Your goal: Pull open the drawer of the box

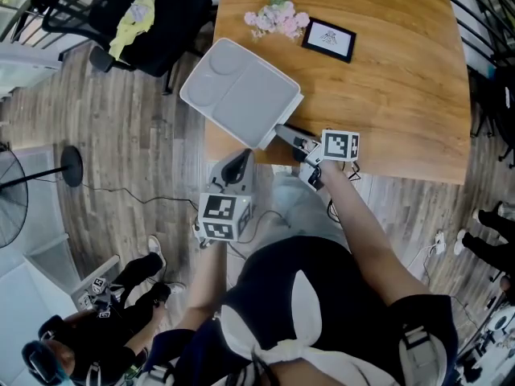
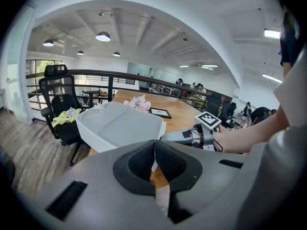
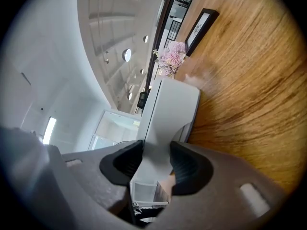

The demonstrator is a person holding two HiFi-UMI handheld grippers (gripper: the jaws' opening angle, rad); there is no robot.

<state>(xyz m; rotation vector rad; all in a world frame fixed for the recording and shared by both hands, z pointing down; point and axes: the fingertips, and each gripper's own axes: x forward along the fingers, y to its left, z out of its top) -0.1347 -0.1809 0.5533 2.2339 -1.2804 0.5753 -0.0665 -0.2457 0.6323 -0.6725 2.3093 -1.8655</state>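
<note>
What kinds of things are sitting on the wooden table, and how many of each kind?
white box: 1
bunch of pink flowers: 1
picture frame: 1
Total: 3

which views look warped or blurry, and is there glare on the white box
Head view: sharp, evenly lit, table edges bowed by the lens. Left gripper view: round fisheye, dark corners, ceiling lamps blown out. Right gripper view: tilted fisheye, box soft close to the jaws, windows behind washed out; no hard glare on it.
</note>
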